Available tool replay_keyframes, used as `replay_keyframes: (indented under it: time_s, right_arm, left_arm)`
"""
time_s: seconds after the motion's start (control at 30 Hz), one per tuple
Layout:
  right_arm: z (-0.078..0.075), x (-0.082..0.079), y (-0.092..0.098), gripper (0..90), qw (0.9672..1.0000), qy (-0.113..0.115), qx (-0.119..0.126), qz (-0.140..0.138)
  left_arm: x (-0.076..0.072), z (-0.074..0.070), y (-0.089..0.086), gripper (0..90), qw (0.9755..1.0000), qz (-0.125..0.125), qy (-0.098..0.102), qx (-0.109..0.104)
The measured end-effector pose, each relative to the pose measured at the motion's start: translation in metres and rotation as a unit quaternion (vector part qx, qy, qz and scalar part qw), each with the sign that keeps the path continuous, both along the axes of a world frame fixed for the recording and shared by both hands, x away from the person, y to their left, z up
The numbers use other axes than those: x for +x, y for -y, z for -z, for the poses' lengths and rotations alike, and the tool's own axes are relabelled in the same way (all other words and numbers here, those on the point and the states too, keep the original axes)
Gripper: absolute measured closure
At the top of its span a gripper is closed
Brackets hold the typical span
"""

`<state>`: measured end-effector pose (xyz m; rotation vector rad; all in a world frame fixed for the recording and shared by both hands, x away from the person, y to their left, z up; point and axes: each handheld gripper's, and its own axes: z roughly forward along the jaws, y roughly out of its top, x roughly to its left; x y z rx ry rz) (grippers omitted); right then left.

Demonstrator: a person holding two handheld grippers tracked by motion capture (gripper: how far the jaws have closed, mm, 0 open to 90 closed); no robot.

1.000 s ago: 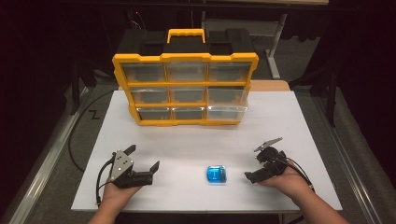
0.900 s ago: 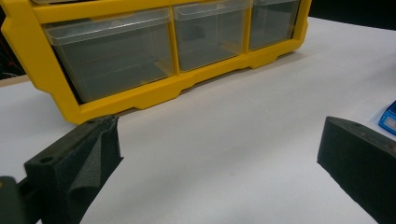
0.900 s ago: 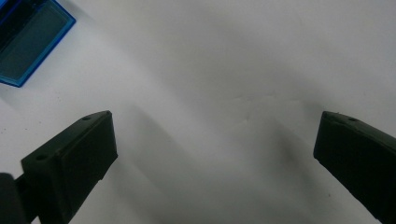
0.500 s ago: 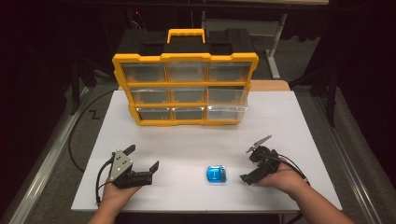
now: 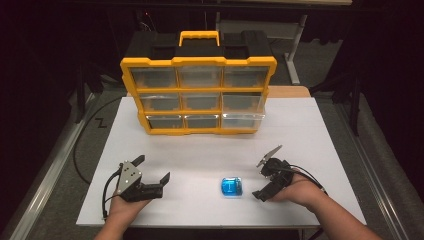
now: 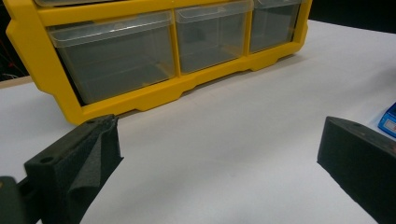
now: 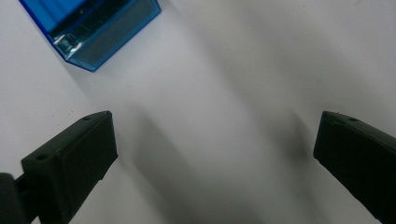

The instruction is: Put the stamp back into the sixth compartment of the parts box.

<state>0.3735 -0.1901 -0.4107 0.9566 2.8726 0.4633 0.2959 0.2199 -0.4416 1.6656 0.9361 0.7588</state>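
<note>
A small clear blue box (image 5: 231, 186) lies flat on the white table (image 5: 210, 150), near the front edge and right of centre. My right gripper (image 5: 261, 180) is just to its right, open, tilted down at the tabletop, with nothing between its jaws. In the right gripper view the blue box (image 7: 93, 28) sits at the top left, beyond the open right gripper (image 7: 215, 144). My left gripper (image 5: 152, 168) rests open at the front left, well apart from the box. From the left gripper (image 6: 217, 158), a corner of the blue box (image 6: 388, 121) shows at the right edge.
A yellow organiser (image 5: 198, 95) with clear drawers and a black back stands upright at the far middle of the table. Its bottom row of drawers (image 6: 116, 56) faces my left gripper. A cable (image 5: 85, 145) runs off the table's left side.
My right gripper has moved left toward the blue box and tipped further down. The left gripper and the box have stayed put.
</note>
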Motion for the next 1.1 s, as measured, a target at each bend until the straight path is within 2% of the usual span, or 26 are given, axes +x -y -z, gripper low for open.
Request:
replay_keyframes:
  time_s: [0.1,0.3,0.67,1.1]
  right_arm:
    - [-0.001,0.000,-0.006,0.9,0.9998,0.001,0.000,-0.020]
    - [-0.003,0.000,-0.014,0.9,0.9993,-0.001,-0.005,-0.038]
    - [-0.003,0.001,-0.032,0.9,0.9962,0.000,-0.012,-0.086]
    - [-0.004,0.002,-0.057,0.9,0.9924,0.007,-0.026,-0.120]
  left_arm:
    - [0.000,0.000,0.000,0.3,1.0000,-0.001,0.000,0.000]
    - [0.000,0.000,0.000,0.3,1.0000,-0.001,0.001,-0.001]
    - [-0.001,-0.001,-0.001,0.3,1.0000,0.000,0.003,-0.003]
    - [-0.002,-0.002,-0.002,0.3,1.0000,0.001,0.006,-0.004]
